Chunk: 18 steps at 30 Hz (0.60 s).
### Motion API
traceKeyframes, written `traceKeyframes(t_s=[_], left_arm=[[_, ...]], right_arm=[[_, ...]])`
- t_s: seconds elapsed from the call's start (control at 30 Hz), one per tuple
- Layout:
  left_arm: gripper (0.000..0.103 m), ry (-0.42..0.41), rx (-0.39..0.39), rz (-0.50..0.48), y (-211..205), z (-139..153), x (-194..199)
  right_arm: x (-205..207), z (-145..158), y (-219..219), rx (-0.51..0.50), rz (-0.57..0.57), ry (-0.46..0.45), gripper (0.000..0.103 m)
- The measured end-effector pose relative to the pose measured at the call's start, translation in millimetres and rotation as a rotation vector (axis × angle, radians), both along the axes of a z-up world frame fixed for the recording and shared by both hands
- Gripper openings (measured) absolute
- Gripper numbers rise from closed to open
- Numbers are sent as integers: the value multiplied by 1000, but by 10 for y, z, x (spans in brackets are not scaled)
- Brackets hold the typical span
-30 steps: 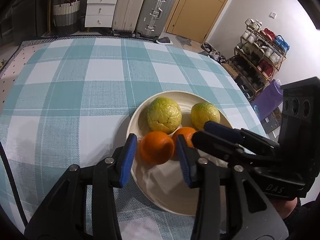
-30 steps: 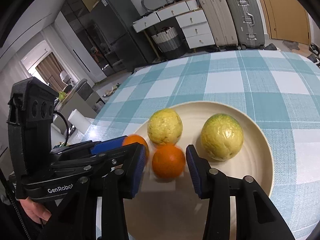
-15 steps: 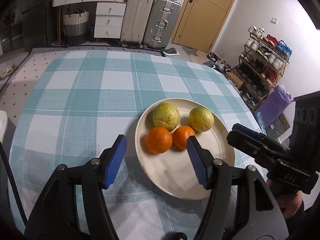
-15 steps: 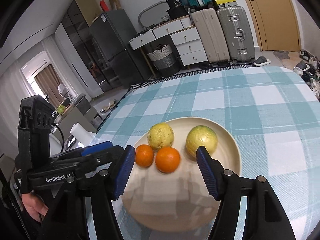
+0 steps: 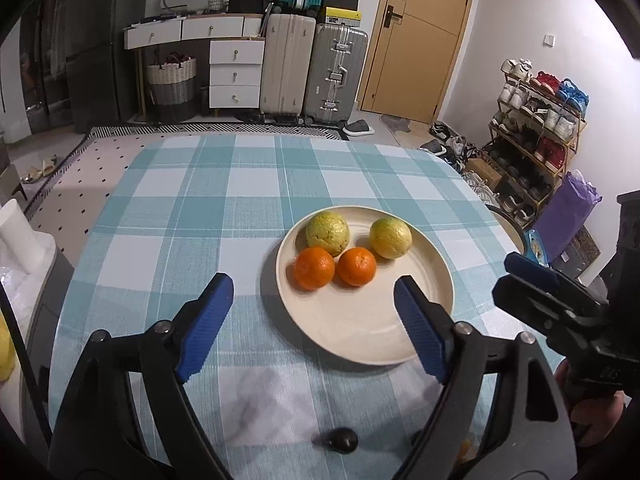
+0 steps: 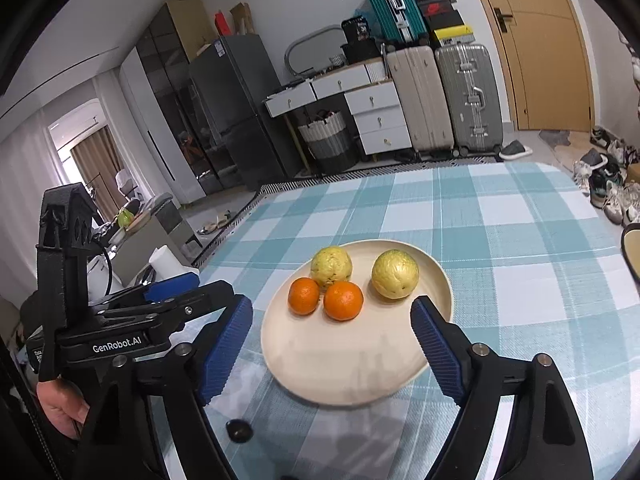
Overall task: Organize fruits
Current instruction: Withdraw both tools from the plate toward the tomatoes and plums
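Note:
A cream plate (image 5: 360, 344) (image 6: 340, 368) on the blue checked tablecloth holds two oranges (image 5: 314, 268) (image 6: 343, 300) side by side. Two yellow-green fruits (image 5: 327, 232) (image 6: 395, 274) lie behind them. My left gripper (image 5: 312, 285) hovers back from the plate's near rim. Its jaws are opening and the blue pads touch nothing. My right gripper (image 6: 331, 305) hangs over the plate's near side, also opening and empty. Each gripper shows at the edge of the other's view: the right one (image 5: 532, 280) and the left one (image 6: 172, 284).
A small dark round object (image 5: 340, 440) (image 6: 239, 430) lies on the cloth near the front edge. Another dish's rim (image 6: 632, 248) pokes in at the table's right edge. A white roll (image 5: 16, 232) stands off the table to the left. Suitcases and a shoe rack lie beyond.
Both grippers have drawn back and up from the plate. Their jaws, which stood close around the two oranges, have spread wide. The oranges stay on the plate.

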State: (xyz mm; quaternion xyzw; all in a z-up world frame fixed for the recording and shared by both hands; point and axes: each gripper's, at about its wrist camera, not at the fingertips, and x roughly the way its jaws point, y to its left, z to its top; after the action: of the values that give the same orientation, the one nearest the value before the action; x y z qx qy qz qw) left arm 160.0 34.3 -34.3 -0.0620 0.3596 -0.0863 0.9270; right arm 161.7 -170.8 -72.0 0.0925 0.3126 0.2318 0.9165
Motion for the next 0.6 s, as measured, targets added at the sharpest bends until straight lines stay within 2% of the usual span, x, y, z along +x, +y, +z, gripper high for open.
traceKeyframes(t_s=[0.1, 0.2, 0.33, 0.6], left_arm=[[83, -3, 4, 6, -12, 22, -143], [89, -6, 8, 18, -22, 28, -262], [102, -29, 20, 38, -40, 43, -463], [102, -15, 27, 27, -90, 12, -749]], right_arm=[[-126, 39, -19, -2, -1, -17, 89], [-266, 72, -28, -10, -5, -31, 93], [-440, 105, -49, -15, -15, -51, 98], [-731, 105, -68, -24, -14, -65, 101]])
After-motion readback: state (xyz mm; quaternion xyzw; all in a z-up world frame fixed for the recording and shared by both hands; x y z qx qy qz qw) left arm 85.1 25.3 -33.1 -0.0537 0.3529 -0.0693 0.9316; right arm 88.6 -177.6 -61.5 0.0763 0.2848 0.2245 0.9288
